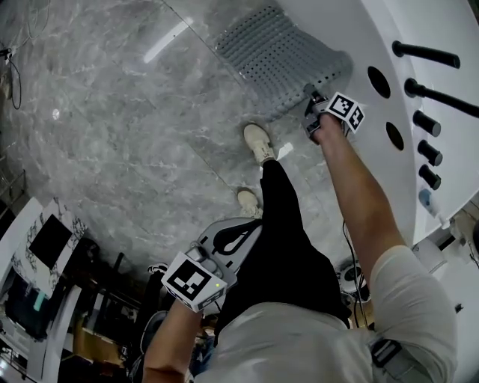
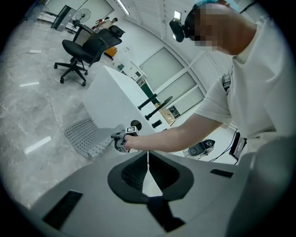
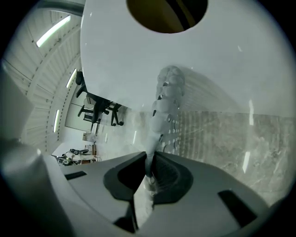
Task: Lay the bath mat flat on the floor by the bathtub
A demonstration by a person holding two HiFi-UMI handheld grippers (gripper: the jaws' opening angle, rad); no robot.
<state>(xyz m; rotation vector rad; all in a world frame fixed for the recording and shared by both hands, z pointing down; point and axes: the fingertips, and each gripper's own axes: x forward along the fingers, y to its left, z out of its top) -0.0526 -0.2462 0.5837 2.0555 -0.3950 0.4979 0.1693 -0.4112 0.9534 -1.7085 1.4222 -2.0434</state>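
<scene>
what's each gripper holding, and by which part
The right gripper is shut on the mat, pinching its near edge beside the tub. The left gripper is shut and empty.

A grey bath mat point(image 1: 281, 56), patterned with rows of holes, is seen beside the white bathtub point(image 1: 404, 105) on a grey-veined marble floor point(image 1: 112, 135).

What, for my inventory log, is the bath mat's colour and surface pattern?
The bath mat is grey with rows of small dots, best seen in the head view.

Grey marbled floor point(image 1: 112, 112), grey bath mat point(image 1: 273, 52) partly on it, one edge lifted beside white bathtub point(image 1: 367, 34)
</scene>
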